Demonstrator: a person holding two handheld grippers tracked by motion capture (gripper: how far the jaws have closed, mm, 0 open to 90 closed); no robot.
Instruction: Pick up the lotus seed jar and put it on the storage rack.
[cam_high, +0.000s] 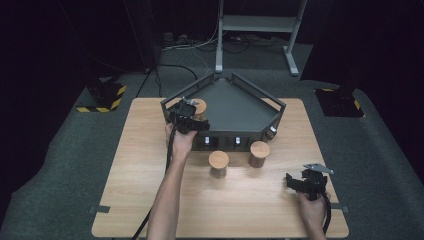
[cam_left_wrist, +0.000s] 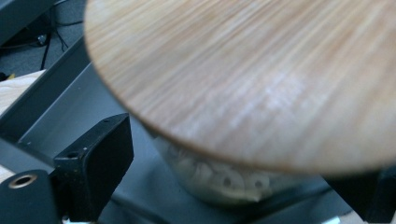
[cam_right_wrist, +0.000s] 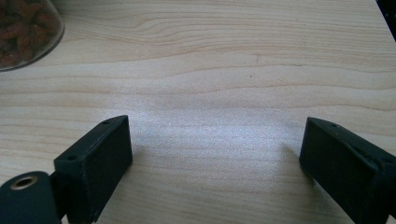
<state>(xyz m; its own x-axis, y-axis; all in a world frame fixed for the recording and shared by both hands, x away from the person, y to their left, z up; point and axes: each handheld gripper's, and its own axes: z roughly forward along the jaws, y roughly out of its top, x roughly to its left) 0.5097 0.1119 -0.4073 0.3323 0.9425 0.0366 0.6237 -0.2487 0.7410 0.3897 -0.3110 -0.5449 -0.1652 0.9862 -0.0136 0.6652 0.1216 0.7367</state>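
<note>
- Your left gripper has its fingers spread apart, one on each side of the wooden-lidded jar, pads clear of the glass.
- That jar stands in the left corner of the dark tray.
- Your right gripper hangs with its fingers wide open over bare tabletop, gripping nothing.
- Two more lidded jars stand on the tabletop between your grippers.

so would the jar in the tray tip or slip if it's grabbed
The jar looks like clear glass, so probably slippery and breakable. Its wide wooden lid overhangs the body, so it may be top-heavy and tip if nudged high. The left gripper straddles it, jaws open.
</note>
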